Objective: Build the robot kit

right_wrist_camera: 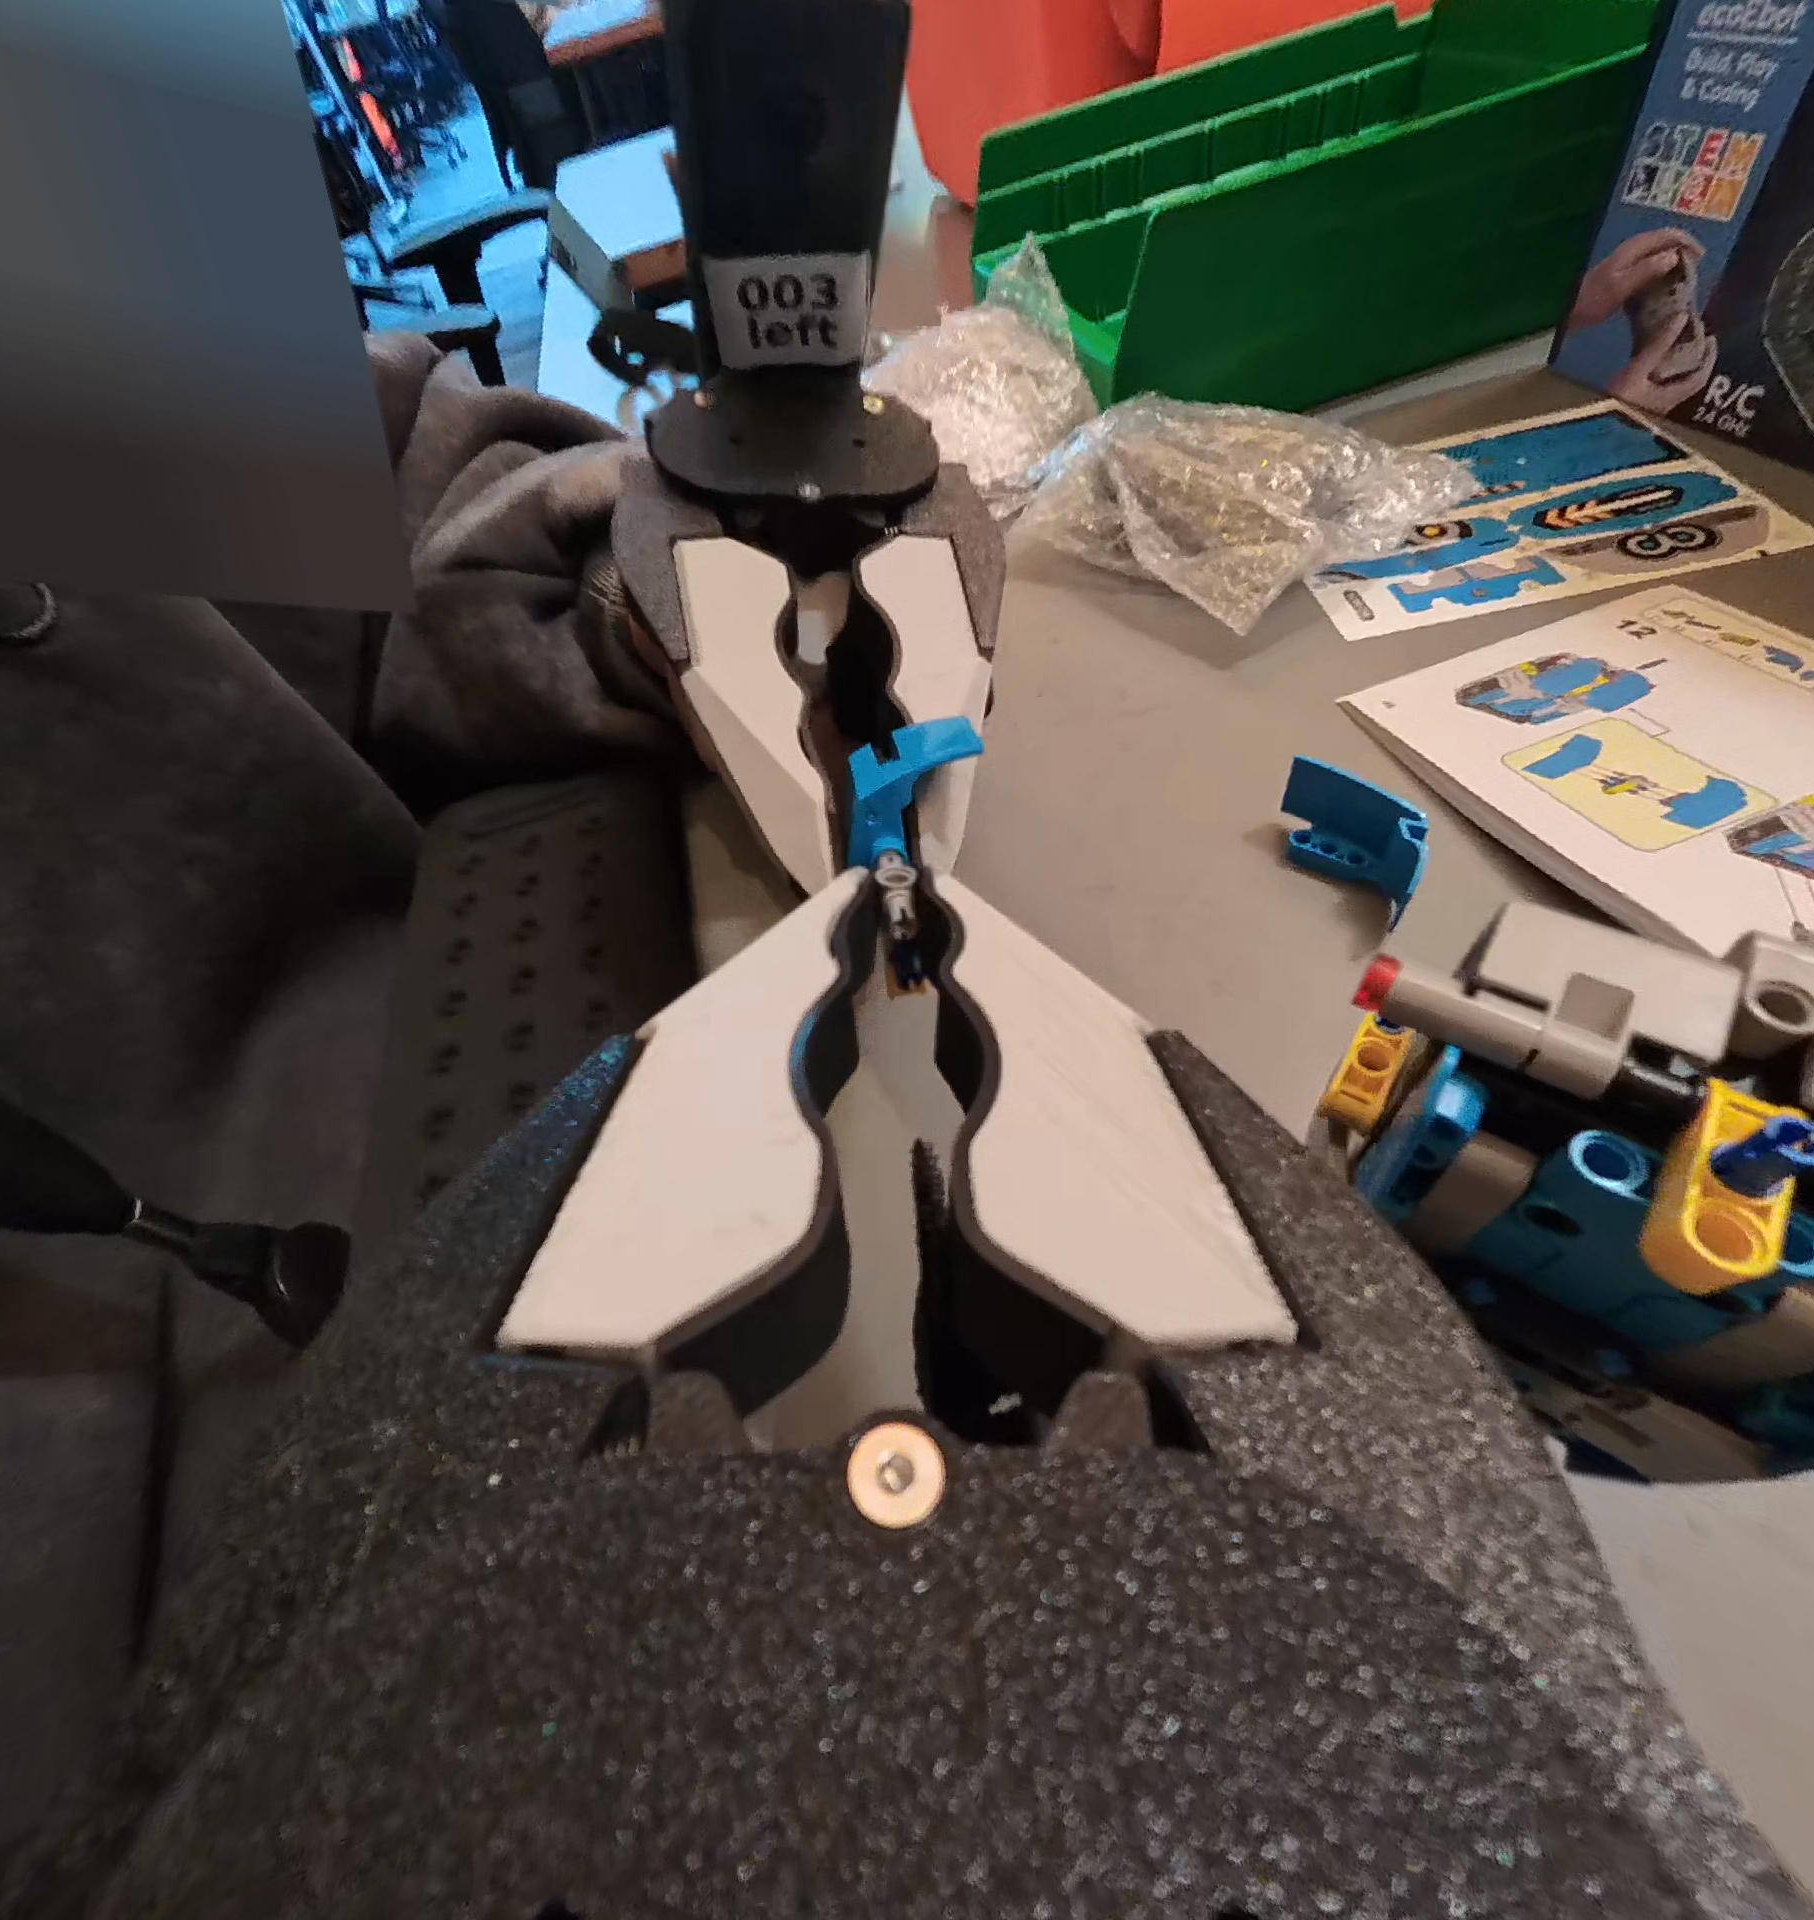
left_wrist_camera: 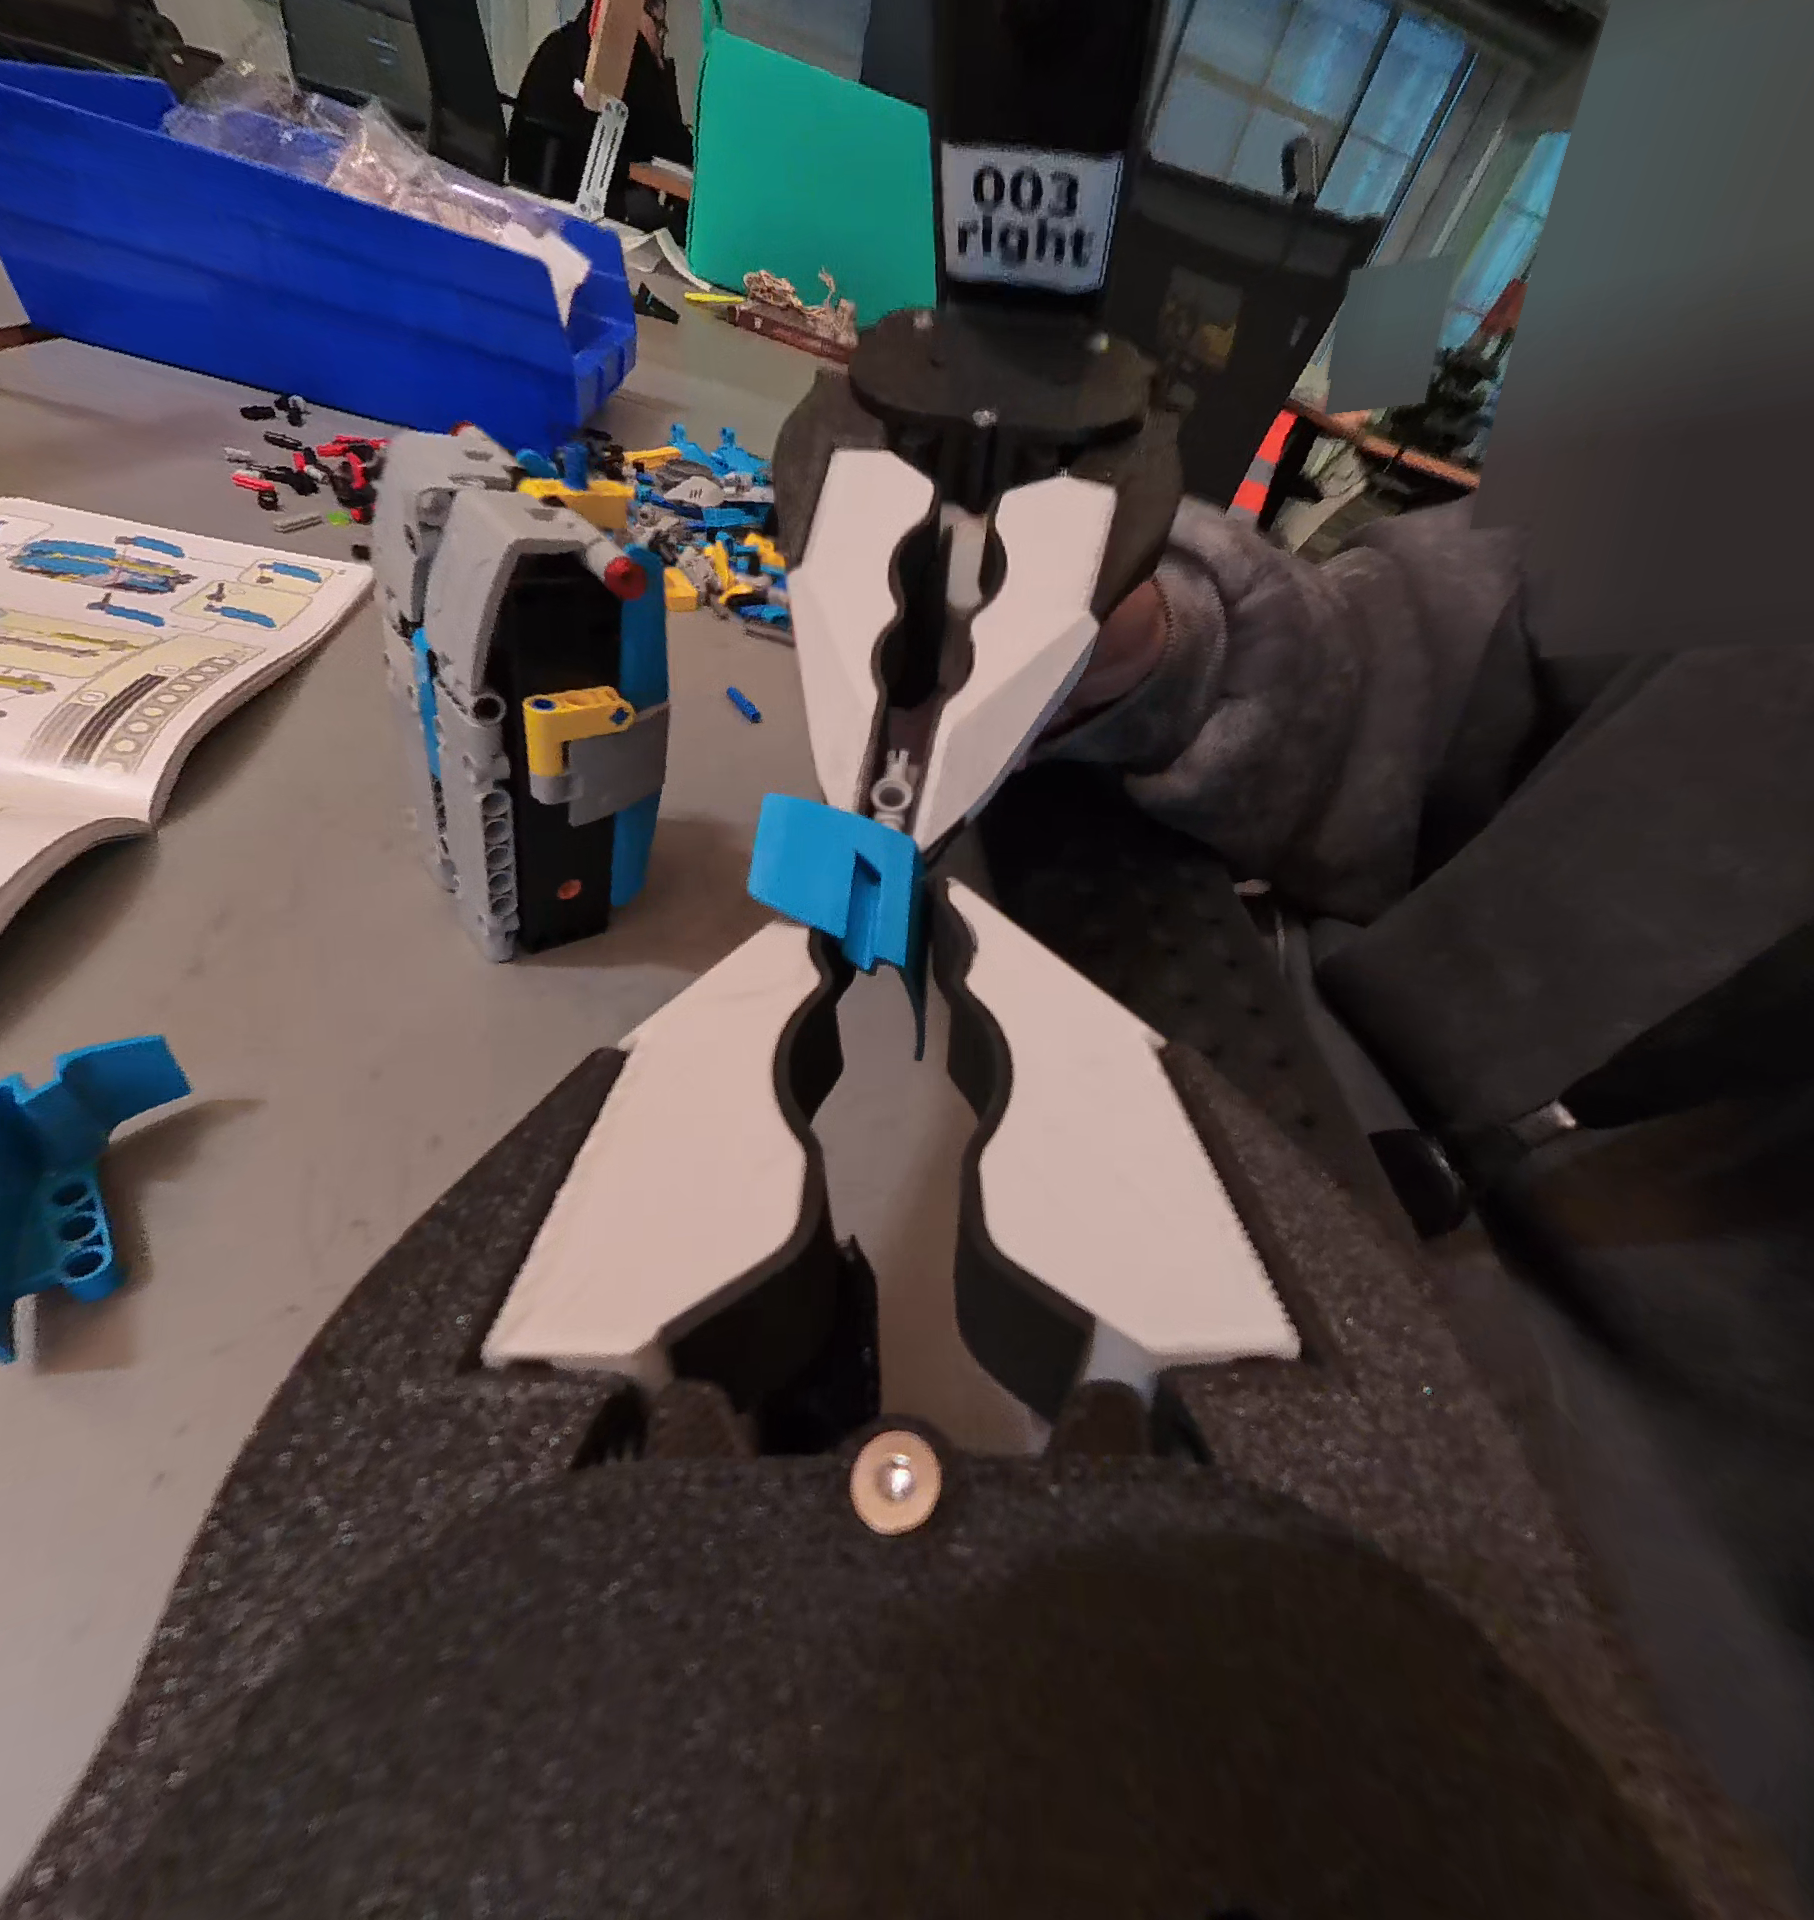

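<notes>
Over table: hand-held grippers [left_wrist_camera: 887, 925] [right_wrist_camera: 895, 883] clamp panel [left_wrist_camera: 835, 883], pin [right_wrist_camera: 896, 891]

A shared office or lab workroom is showing here: around the grey table [left_wrist_camera: 290, 997], a blue parts bin [left_wrist_camera: 290, 270] is sitting at its far edge, office chairs and large windows [left_wrist_camera: 1298, 94] are standing beyond.

table [left_wrist_camera: 290, 997]: grey
left: open booklet [left_wrist_camera: 103, 665], blue panel [left_wrist_camera: 46, 1184]
middle: brick model [left_wrist_camera: 529, 707]
far: blue bin [left_wrist_camera: 290, 249], loose bricks [left_wrist_camera: 695, 520]
</notes>
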A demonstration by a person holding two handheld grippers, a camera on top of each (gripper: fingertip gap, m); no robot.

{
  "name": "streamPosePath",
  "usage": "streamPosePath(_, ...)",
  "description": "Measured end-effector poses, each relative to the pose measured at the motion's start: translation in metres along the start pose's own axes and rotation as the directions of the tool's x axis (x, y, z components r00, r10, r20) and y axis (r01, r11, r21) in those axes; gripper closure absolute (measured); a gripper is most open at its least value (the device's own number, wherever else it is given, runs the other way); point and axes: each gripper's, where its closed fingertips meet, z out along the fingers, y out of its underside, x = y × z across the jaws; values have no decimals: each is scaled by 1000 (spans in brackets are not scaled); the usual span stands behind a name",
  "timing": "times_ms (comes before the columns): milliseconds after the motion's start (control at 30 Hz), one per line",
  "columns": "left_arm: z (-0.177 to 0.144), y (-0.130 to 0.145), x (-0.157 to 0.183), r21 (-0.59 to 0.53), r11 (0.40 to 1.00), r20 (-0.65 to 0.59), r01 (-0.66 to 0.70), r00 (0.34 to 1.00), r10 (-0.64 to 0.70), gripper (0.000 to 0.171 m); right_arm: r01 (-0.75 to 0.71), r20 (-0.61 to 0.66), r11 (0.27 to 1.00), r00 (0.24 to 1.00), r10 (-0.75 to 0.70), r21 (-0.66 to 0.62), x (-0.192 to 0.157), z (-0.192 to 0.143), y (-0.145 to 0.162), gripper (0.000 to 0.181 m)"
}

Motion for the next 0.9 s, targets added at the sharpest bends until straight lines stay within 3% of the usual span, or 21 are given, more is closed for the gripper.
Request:
streamPosePath(200, 5, 11, 1, -98, 973, 86, -207, 973, 216, 160, 52, -3, 990, 999, -53, -128, -5, 0, 12, 174)
streamPosePath(333, 7, 15, 3, -128, 958, 104, -258, 957, 272, 160, 82, -4, 984, 997, -83, -160, -9, 0, 15, 175)
streamPosePath(433, 6, 12, 2, -107, 967, 101, -233, 965, 243, 161, 68, 5, 992, 998, -68, -107, -9, 0, 12, 175)
streamPosePath(633, 4, 1, 4, -5, 1000, 8, -5, 1000, 5, 160, 41, 12, 999, 999, -41, -24, -7, -1, 3, 175)
streamPosePath(900, 0, -7, 1, 54, 995, -22, 79, 997, -78, 159, -19, -39, 1000, 999, 18, -5, 0, -4, -6, 174)
